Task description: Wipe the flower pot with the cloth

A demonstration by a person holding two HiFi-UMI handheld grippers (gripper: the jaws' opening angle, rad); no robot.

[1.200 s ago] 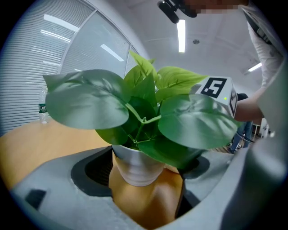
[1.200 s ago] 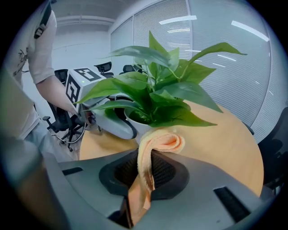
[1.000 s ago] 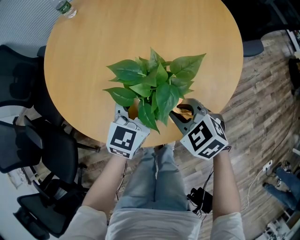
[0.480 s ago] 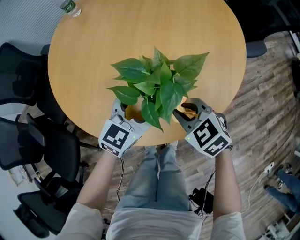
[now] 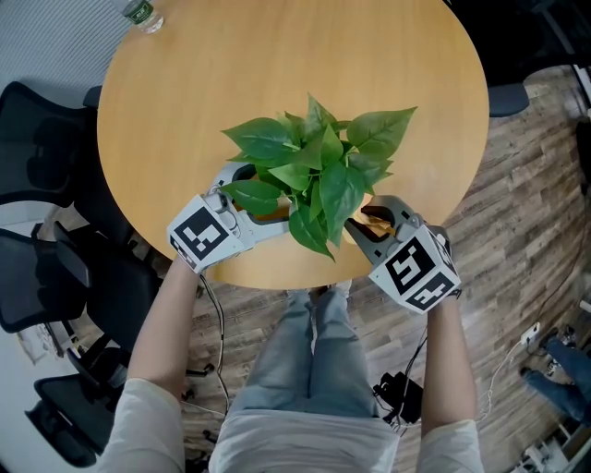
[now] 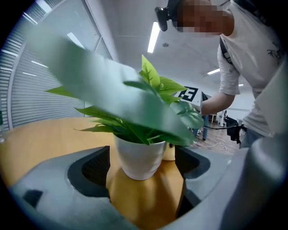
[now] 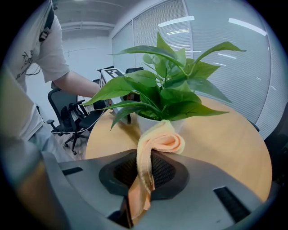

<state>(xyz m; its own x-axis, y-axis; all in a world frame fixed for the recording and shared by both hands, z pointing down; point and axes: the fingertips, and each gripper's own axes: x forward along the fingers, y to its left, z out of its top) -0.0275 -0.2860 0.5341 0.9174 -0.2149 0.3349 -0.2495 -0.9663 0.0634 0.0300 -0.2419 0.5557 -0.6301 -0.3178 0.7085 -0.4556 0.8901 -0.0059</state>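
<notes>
A leafy green plant stands in a white flower pot near the front of the round wooden table. From the pot's left side my left gripper reaches in; its jaws stand wide open, one on each side of the pot, without touching it. On the pot's right is my right gripper, shut on a peach-orange cloth. The cloth's rolled end lies just in front of the pot. Leaves hide the pot in the head view.
A plastic bottle stands at the table's far left edge. Black office chairs crowd the floor on the left. The table's front edge runs just under both grippers, with wood flooring to the right.
My left gripper has swung from the pot's front to its left side and now points across at the pot. The right gripper has hardly moved and still holds the cloth.
</notes>
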